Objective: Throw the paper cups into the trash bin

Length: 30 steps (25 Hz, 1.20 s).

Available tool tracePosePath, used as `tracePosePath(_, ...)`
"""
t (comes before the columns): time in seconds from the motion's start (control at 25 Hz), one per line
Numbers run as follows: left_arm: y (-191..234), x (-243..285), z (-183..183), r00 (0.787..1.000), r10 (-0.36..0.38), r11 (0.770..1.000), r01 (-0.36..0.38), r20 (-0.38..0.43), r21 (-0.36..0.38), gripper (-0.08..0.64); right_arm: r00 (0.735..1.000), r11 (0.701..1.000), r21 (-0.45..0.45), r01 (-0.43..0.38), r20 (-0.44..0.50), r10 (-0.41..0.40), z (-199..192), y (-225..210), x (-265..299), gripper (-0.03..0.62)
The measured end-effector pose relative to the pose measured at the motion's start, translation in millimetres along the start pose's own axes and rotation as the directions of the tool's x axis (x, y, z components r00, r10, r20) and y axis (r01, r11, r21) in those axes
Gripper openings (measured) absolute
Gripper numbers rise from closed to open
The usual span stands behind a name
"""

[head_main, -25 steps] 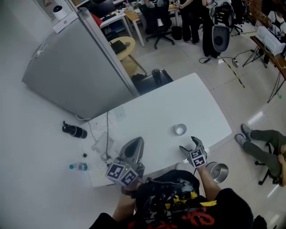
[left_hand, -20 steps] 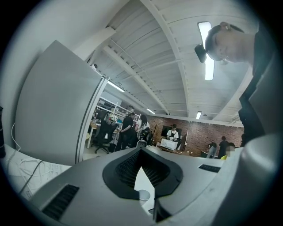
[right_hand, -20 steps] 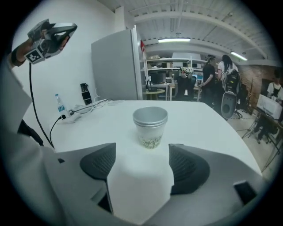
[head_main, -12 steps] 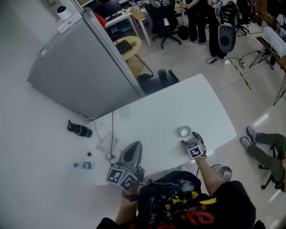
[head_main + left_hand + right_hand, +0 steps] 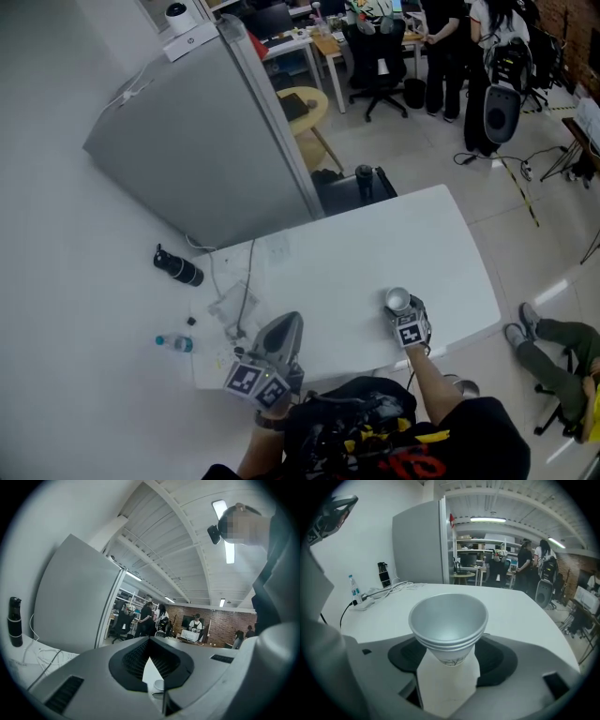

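A stack of nested paper cups (image 5: 397, 300) stands upright near the right front of the white table (image 5: 356, 244). My right gripper (image 5: 403, 311) has reached it. In the right gripper view the cups (image 5: 449, 623) sit between the two jaws of the right gripper (image 5: 449, 656), which are closing, with small gaps still showing beside the cup base. My left gripper (image 5: 270, 352) rests at the table's front left, jaws together and holding nothing. In the left gripper view, the cups (image 5: 160, 685) show past the left gripper (image 5: 151, 667). A metal trash bin (image 5: 457, 384) peeks out below the table's front right edge.
A grey partition (image 5: 206, 141) stands behind the table's left end. Cables (image 5: 236, 298), a black bottle (image 5: 178, 269) and a small water bottle (image 5: 174, 344) lie at the left. Someone's legs (image 5: 553, 339) stretch over the floor at right. Office chairs and people are far back.
My right gripper has moved forward from the table's front edge to the cups and now has them between its jaws. The left gripper has stayed put.
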State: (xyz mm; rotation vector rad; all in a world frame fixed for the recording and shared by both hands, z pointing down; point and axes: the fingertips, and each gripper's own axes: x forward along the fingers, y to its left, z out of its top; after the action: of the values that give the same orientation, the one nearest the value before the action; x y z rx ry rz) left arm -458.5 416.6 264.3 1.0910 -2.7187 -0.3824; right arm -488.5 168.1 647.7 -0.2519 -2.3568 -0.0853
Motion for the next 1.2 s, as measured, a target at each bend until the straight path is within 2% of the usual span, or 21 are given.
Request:
tracePosePath(0.2,4.9,0.0,-0.6,1.000,-0.011,1.000,0.011,0.010,-0.022,0.003,0.996,0.999,0.015,-0.031,0.084,0.030,26.7,14.5,-25.5,0.328)
tracePosePath(0.36,0.6,5.6,-5.9,0.998,-0.062,0.997,0.062,0.009,-0.039,0.003,0.986,0.997,0.034,-0.064,0.155,0.058,54.8,25.0,-52.2,0.327)
tracePosePath(0.52,-7.1,12.1,-11.3,0.994,-0.110,0.992,0.110,-0.003,-0.063,0.003,0.968,0.985,0.124,-0.119,0.234,0.087,88.7,35.9,-85.1,0.325)
tracePosePath(0.68,-20.5,17.5,-16.7,0.987,-0.160,0.985,0.159,-0.005,-0.067,0.003,0.943,0.983,0.142,-0.113,0.327,0.061,122.0,38.7,-125.0,0.325)
tracePosePath(0.88,-30.7,24.6,-20.3,0.982,-0.185,0.983,0.185,-0.038,0.007,0.003,0.902,0.987,0.141,-0.081,0.432,0.013,161.7,42.3,-180.6,0.325)
tracePosePath(1.0,-35.9,27.5,-22.2,0.977,-0.208,0.977,0.210,-0.053,0.040,0.003,0.880,0.997,0.076,-0.015,0.474,-0.023,182.5,49.9,-212.6,0.325)
tracePosePath(1.2,-39.6,29.0,-26.8,0.974,-0.210,0.961,0.222,-0.089,0.163,0.003,0.843,0.998,-0.020,0.067,0.536,-0.046,209.8,68.8,-263.8,0.325)
